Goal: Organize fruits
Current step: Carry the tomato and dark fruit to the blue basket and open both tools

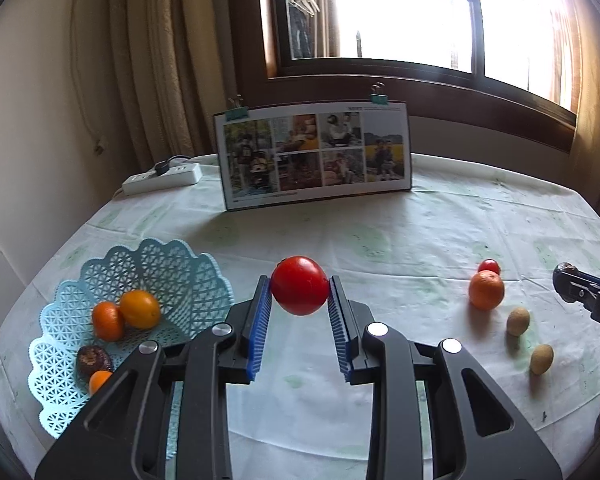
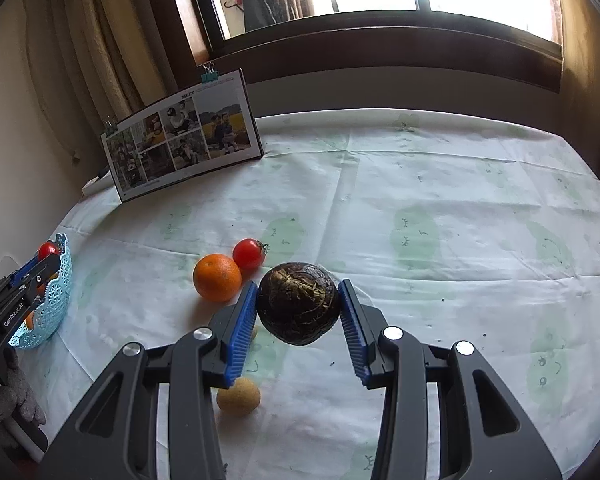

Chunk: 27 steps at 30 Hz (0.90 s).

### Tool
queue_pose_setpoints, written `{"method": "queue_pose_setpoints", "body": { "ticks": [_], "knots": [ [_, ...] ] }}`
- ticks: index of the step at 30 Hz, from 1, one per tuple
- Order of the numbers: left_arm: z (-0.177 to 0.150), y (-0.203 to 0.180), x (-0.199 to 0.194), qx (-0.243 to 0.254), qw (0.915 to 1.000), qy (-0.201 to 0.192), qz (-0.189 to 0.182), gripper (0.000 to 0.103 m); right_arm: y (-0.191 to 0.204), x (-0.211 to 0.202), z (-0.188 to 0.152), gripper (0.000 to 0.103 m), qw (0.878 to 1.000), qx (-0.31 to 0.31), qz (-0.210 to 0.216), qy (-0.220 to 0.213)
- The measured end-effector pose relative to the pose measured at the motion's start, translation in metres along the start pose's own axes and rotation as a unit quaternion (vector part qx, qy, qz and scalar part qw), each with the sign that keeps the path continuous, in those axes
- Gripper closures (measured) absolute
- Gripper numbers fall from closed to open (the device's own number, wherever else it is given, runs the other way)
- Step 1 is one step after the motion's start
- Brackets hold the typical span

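My left gripper (image 1: 299, 286) is shut on a red tomato (image 1: 299, 285), held above the cloth just right of the light blue lattice basket (image 1: 180, 276). That basket holds oranges (image 1: 140, 309) and a dark brown fruit (image 1: 93, 361). My right gripper (image 2: 299, 306) is shut on a dark brown round fruit (image 2: 298, 307) over the table. On the cloth lie an orange (image 2: 217, 277), a small tomato (image 2: 249, 254) and two small tan fruits (image 1: 518, 321), (image 1: 541, 359). The right gripper's tip (image 1: 580, 292) shows at the right edge of the left wrist view.
A photo calendar (image 1: 316, 154) stands at the back of the table, a white power strip (image 1: 162, 178) to its left. Curtain and window lie behind. The table (image 2: 440, 208) wears a pale green printed cloth. A gloved hand (image 2: 8, 404) shows at the lower left.
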<state>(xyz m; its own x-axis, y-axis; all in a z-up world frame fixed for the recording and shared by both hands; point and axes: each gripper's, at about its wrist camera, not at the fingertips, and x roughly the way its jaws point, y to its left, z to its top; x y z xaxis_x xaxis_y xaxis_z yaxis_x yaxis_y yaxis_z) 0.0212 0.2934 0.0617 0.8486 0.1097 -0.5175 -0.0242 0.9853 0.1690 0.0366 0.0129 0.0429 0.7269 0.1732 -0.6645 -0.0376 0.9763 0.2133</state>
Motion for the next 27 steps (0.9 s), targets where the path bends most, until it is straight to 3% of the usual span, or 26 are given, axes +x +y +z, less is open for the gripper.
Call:
{"method": "queue_pose_setpoints", "body": {
  "ticks": [16,18,20,27],
  "knots": [
    [-0.014,0.071,-0.008,-0.061,0.997,-0.001,0.048,0.073,0.052,-0.001,0.0,0.061,0.999,-0.034,0.031,0.006],
    [-0.015,0.079,-0.009,-0.07,0.9961,0.0,0.053,0.061,0.062,-0.001,0.0,0.061,0.998,-0.04,0.038,0.007],
    [-0.016,0.09,-0.013,-0.084,0.9943,-0.007,0.066,0.035,0.073,-0.001,0.0,0.061,0.998,-0.047,0.045,0.007],
    [-0.016,0.127,-0.033,-0.113,0.9888,-0.033,0.092,0.03,0.115,-0.002,0.0,0.061,0.994,-0.074,0.078,0.008]
  ]
}}
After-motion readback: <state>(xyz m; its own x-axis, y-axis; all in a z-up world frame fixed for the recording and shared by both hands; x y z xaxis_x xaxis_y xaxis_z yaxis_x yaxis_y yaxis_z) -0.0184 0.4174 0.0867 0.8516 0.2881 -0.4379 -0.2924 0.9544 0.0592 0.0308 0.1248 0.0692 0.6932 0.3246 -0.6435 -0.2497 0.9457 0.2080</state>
